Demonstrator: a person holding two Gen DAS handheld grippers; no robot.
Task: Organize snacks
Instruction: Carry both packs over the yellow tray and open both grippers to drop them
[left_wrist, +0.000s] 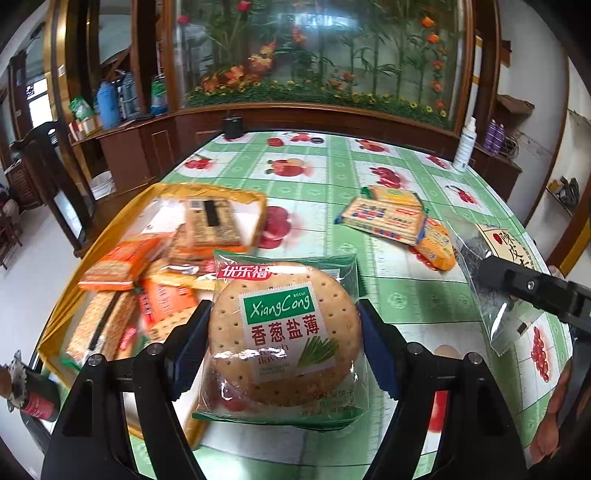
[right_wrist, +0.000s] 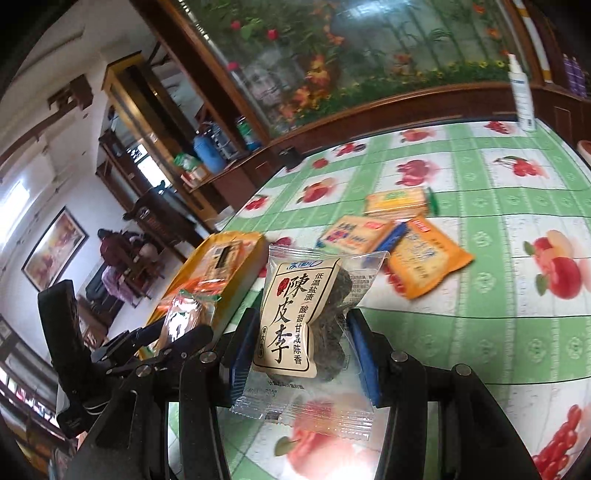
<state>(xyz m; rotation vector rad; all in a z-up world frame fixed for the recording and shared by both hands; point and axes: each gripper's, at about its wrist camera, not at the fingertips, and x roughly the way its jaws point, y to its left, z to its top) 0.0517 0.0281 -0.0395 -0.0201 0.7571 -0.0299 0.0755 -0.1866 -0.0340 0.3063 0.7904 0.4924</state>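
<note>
We grip the round cracker pack (left_wrist: 284, 332) in our left hand-held gripper (left_wrist: 284, 343) beside the yellow tray (left_wrist: 59, 314); our right hand-held gripper (right_wrist: 301, 354) clasps the plum packet (right_wrist: 295, 321).

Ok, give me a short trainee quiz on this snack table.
1. True or false: the left gripper holds a round biscuit pack.
2. What does the right gripper hold? A) a plum snack pack B) a spray bottle C) nothing
3. How many packs lie loose on the tablecloth, outside the yellow tray?

Key: 1 true; 2 A; 3 three.
</note>
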